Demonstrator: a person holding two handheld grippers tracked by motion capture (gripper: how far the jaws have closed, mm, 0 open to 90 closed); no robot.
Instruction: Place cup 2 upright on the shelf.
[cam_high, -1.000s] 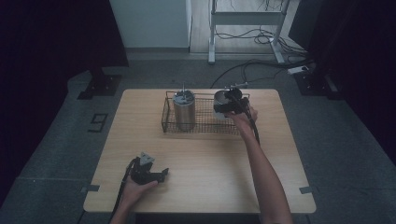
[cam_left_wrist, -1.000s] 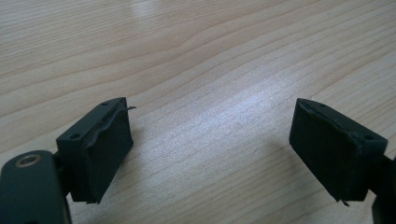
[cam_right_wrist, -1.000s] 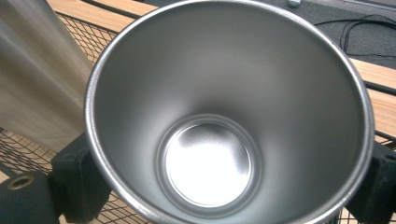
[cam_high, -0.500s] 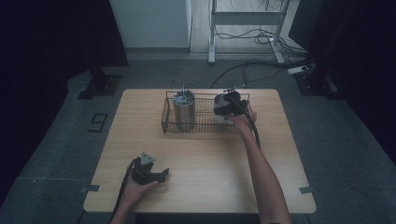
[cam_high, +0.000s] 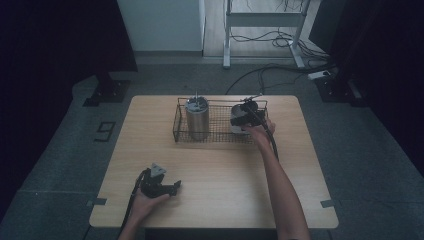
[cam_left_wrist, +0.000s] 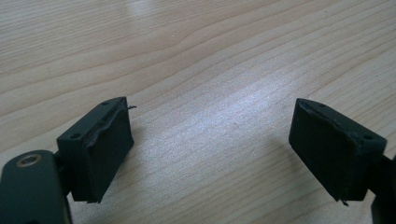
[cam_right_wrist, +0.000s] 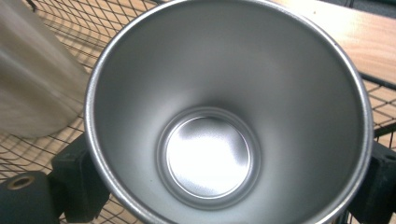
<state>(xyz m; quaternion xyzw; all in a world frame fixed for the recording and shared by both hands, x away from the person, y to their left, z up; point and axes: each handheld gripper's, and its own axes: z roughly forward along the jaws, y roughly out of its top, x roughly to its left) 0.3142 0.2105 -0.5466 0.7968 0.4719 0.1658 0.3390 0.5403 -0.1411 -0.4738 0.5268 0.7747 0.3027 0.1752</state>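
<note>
Stainless steel cup (cam_right_wrist: 224, 121), round, open-mouthed and empty, sits upright between the two black jaws of the right gripper (cam_high: 246, 118), which press on its outer wall from either side, so the gripper has hold of it. From the high view the cup (cam_high: 237, 116) occupies the 3 o'clock end of the black wire mesh basket (cam_high: 220, 131), which stands at the 12 o'clock side of the light wooden table (cam_high: 215, 165). A taller cylindrical steel tumbler with a lid (cam_high: 197, 118) stands upright at the 9 o'clock end of the same basket, apart from the cup. Whether the cup's base rests on the mesh cannot be told.

Left gripper (cam_high: 172, 187) lies at the 7 o'clock part of the table, held in the person's left hand (cam_high: 145, 202). Its jaws stand apart with bare tabletop between them and grip nothing.
</note>
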